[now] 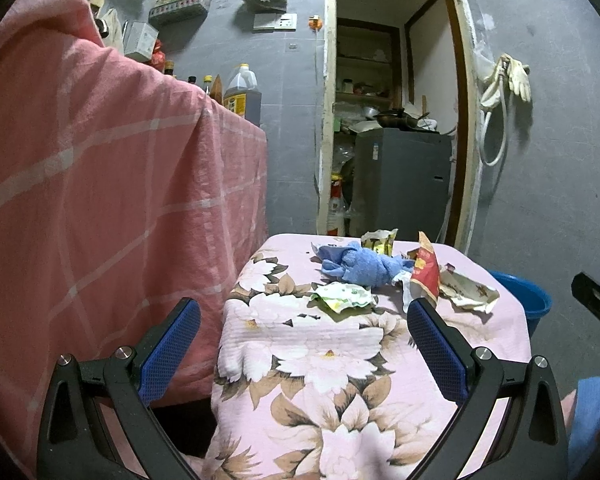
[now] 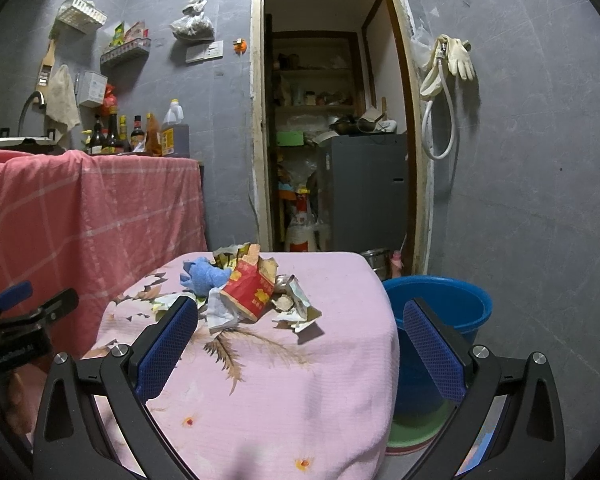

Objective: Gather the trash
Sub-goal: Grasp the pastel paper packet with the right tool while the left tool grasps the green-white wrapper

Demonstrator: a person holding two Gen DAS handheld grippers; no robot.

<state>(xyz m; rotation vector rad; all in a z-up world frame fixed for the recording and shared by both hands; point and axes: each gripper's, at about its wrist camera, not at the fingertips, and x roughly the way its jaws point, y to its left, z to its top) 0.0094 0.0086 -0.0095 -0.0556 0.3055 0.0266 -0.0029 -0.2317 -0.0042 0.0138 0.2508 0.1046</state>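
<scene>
Nothing is grabbed yet, so I'd say the step is the first reach. The left gripper (image 1: pixel 304 312) hangs low at the near end of the bench (image 2: pixel 340 360), fingers wide apart and empty, and the closest thing ahead of it is the green-white wrapper (image 1: pixel 342 296). That one lies flat on the cloth, so my guess is it'll need a low pinch on a raised edge, not a straight push. Behind it sits a blue rag (image 1: pixel 364 266), maybe not trash at all, so I'd leave it alone. Next over is the red packet (image 2: pixel 248 294), crumpled and standing up, the easiest grab of the lot, with a yellow wrapper (image 1: pixel 380 240) behind it and torn white paper (image 2: pixel 298 308) just to its right. All of it is bunched at the far end of the bench. The right gripper (image 2: pixel 300 324) is also spread open and empty. The blue bucket (image 2: pixel 460 304) stands on the floor right of the bench, probably where it all goes.
</scene>
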